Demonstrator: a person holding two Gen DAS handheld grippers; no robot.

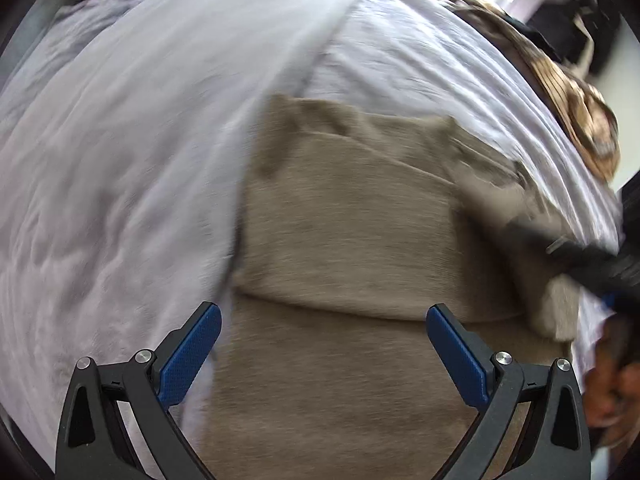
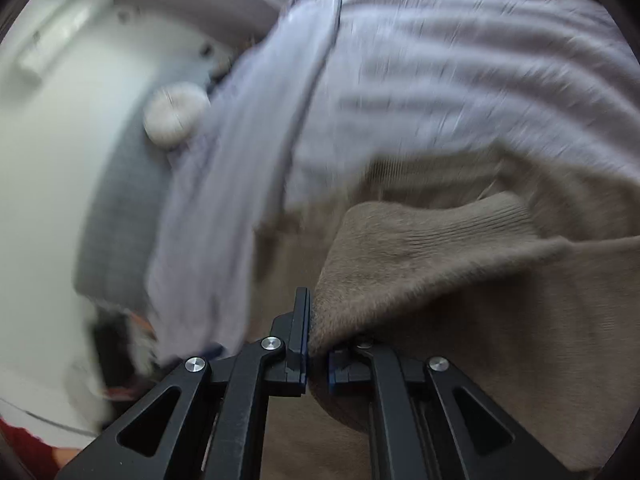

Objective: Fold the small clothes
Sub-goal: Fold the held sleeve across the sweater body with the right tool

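Note:
A taupe knitted sweater (image 1: 344, 240) lies on a pale lilac bedsheet (image 1: 120, 160), its far part folded over the near part. My left gripper (image 1: 324, 344) is open and empty just above the sweater's near part. My right gripper (image 2: 316, 340) is shut on the sweater's ribbed sleeve cuff (image 2: 420, 248) and holds it lifted over the sweater body (image 2: 520, 360). In the left wrist view the right gripper (image 1: 592, 256) shows as a dark blurred shape at the sweater's right edge.
A brown patterned blanket (image 1: 560, 80) lies along the bed's far right edge. A white round cushion (image 2: 176, 116) and grey fabric (image 2: 120, 220) sit at the bed's far side, beside a white wall (image 2: 60, 160). Dark furniture (image 1: 580, 20) stands beyond the bed.

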